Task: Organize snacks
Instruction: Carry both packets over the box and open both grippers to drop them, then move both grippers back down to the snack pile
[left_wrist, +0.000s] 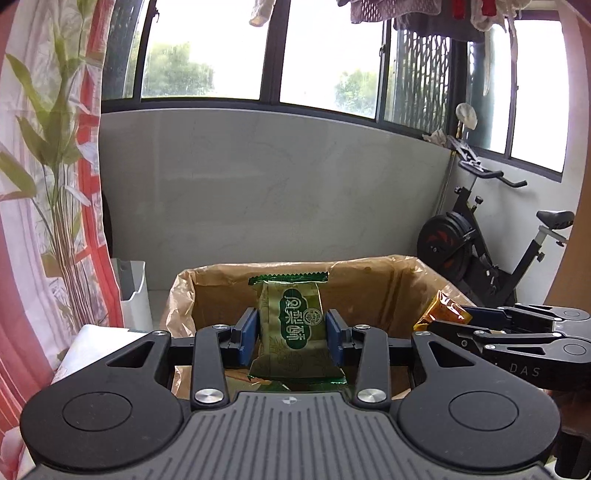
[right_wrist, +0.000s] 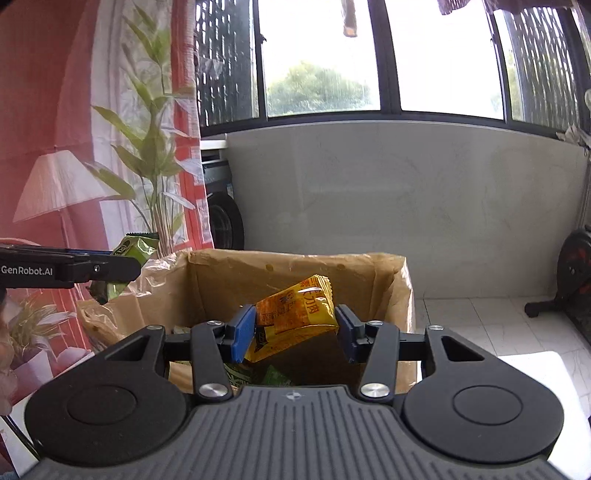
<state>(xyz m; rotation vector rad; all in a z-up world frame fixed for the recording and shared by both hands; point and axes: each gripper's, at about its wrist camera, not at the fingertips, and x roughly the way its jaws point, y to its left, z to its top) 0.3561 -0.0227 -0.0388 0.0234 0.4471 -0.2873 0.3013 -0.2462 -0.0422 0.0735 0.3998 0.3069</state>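
My left gripper (left_wrist: 291, 332) is shut on a green snack packet (left_wrist: 290, 325), held upright above the near side of a brown cardboard box (left_wrist: 373, 284) lined with plastic film. My right gripper (right_wrist: 295, 328) is shut on a tilted yellow-orange snack packet (right_wrist: 295, 314) over the same box (right_wrist: 229, 280). In the left wrist view the right gripper (left_wrist: 454, 319) comes in from the right with the orange packet (left_wrist: 443, 308) at its tip. The right wrist view shows the left gripper (right_wrist: 122, 266) at the left with the green packet (right_wrist: 136, 247). Other green wrappers (right_wrist: 273, 376) lie inside the box.
A grey low wall under windows stands behind the box. An exercise bike (left_wrist: 491, 251) is at the right. A printed curtain (left_wrist: 48, 184) hangs at the left, with a white bin (left_wrist: 133, 291) beside it. White tiled floor (right_wrist: 480, 321) shows to the right of the box.
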